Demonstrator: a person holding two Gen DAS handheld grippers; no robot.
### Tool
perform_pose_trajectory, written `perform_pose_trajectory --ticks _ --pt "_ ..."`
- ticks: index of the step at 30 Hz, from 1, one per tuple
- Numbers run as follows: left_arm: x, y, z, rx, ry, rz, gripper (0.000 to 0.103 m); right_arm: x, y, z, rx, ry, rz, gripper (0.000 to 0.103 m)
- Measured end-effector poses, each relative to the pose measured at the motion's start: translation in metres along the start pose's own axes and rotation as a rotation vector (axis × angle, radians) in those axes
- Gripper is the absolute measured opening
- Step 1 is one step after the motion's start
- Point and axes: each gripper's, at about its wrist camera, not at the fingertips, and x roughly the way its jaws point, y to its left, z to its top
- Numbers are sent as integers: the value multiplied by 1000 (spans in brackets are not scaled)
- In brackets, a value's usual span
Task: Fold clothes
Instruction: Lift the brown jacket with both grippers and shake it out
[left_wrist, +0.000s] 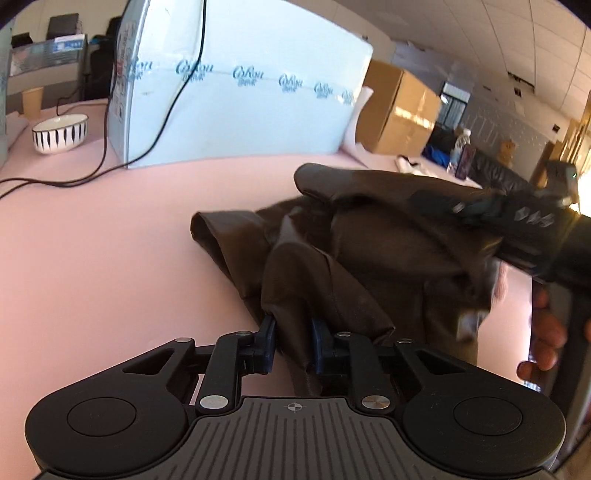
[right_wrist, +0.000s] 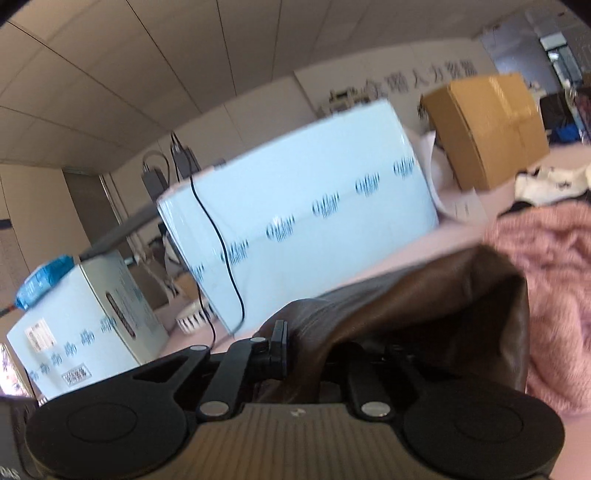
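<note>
Both tongs pinching dark brown garment (left_wrist: 332, 258), glossy, crumpled

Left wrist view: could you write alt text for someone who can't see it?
The left gripper pinches a fold of a dark brown leather-like garment lying on a pink tabletop. The right gripper holds its far side; behind stand a large white box and a striped bowl.

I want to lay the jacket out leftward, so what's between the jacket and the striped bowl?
Only bare pink tabletop separates the jacket from the bowl; a black cable runs beside the bowl. The left wrist view shows it.
</note>
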Motion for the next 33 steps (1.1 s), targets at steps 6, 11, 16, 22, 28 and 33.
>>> perform_pose_trajectory --ticks 6,11,16,22,28,33 --pt "-17 -4 5 -12 -101 7 16 -13 23 27 -67 -62 8 10" --pt "-41 8 13 -55 -115 -12 8 -28 51 52 -107 -155 102 10" --pt "-91 21 10 -3 -206 43 6 -49 90 70 -174 -294 248 10" --pt "-157 72 -18 -25 -118 36 24 -62 147 74 -244 -341 570 10" --pt "-260 120 -78 -71 -210 301 90 -38 215 37 -327 -145 792 10" --pt "-307 121 -98 26 -266 522 93 10 253 -16 -317 161 881 10"
